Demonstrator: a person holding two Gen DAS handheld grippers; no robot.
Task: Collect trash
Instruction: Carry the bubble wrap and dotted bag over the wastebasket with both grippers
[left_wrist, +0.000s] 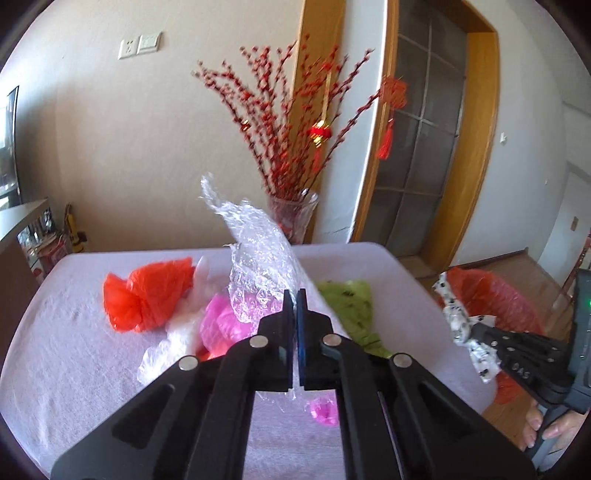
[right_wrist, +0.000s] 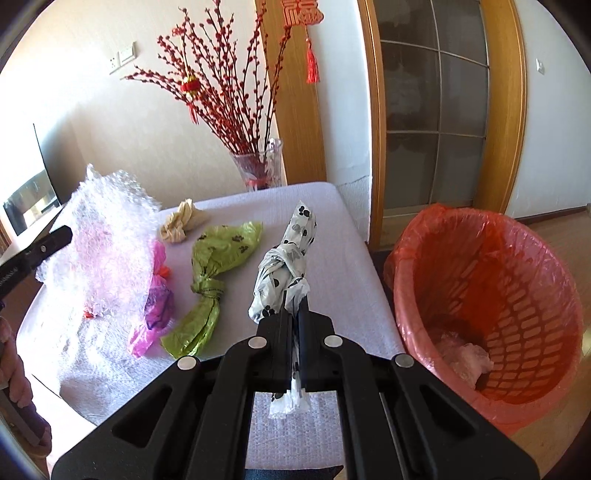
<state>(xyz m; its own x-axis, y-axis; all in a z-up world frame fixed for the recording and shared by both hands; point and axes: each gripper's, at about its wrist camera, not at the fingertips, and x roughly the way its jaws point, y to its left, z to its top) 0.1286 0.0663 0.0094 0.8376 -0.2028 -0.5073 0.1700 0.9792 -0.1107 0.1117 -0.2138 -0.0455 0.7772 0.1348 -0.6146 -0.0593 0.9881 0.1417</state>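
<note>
My left gripper (left_wrist: 295, 295) is shut on a sheet of clear bubble wrap (left_wrist: 255, 254) and holds it above the table; the bubble wrap also shows in the right wrist view (right_wrist: 107, 240). My right gripper (right_wrist: 295, 301) is shut on a white knotted bag with black paw prints (right_wrist: 291, 254), lifted near the table's right edge; it also shows in the left wrist view (left_wrist: 461, 321). The red-lined trash basket (right_wrist: 491, 310) stands on the floor right of the table, with some clear plastic inside. On the table lie a green paw-print bag (right_wrist: 210, 280), a pink bag (right_wrist: 155, 306), an orange-red bag (left_wrist: 144, 299) and a beige bag (right_wrist: 183, 221).
The table (left_wrist: 74, 354) has a pale lilac cloth. A glass vase (right_wrist: 262, 166) with red branches stands behind its far edge. A wooden door frame (right_wrist: 373, 110) and glass door are behind the basket. A white thin bag (left_wrist: 177, 332) lies by the pink one.
</note>
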